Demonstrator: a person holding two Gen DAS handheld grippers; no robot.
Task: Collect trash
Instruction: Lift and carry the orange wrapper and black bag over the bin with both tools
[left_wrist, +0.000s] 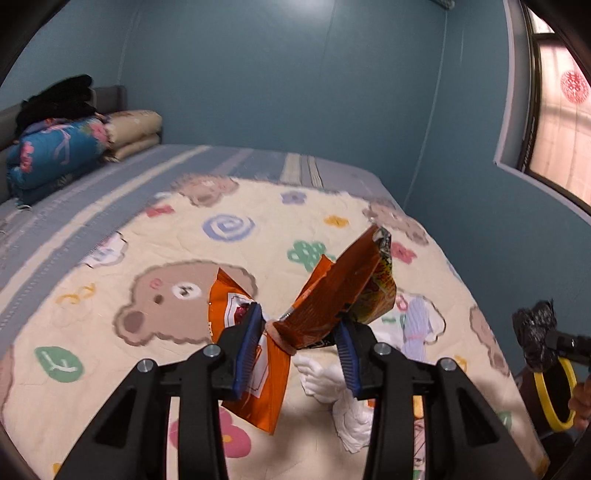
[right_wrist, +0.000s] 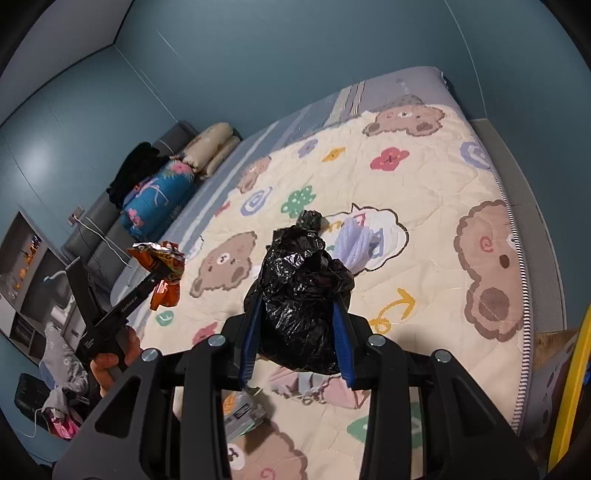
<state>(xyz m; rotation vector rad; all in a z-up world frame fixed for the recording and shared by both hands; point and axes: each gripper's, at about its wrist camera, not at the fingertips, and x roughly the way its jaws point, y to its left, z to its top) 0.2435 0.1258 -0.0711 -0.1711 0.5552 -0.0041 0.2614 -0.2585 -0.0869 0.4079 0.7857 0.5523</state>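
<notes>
A: Looking along the left gripper (left_wrist: 299, 332). Pinching an orange snack wrapper (left_wrist: 332, 295) between the blue pads (left_wrist: 246, 347), up in the air above the bear quilt (left_wrist: 177, 236). Crumpled, with one end sticking up and one flap hanging down toward the quilt.

B: And under it?

A: Some white tissue (left_wrist: 343, 398) lying on the quilt, just below the wrapper. A little pale purple bundle (left_wrist: 417, 325) on the quilt too, off to the right of the wrapper. Too blurry to name for sure, maybe yarn.

B: Now the right gripper (right_wrist: 299, 325)?

A: Squeezing a black trash bag (right_wrist: 299, 291). Scrunched up into a lump, held over the quilt (right_wrist: 424, 184), with a twisted tip poking up at the top.

B: Anything under the bag?

A: A pinkish cloth thing (right_wrist: 332, 387) on the quilt just below the bag, and a small shiny packet (right_wrist: 243, 413) near it. The purple bundle (right_wrist: 356, 240) on the quilt right behind the bag.

B: Far from the bag?

A: Folded blankets (right_wrist: 162, 192) piled at the far end of the bed, well apart from the bag. A blue wall (right_wrist: 258, 55) behind.
</notes>
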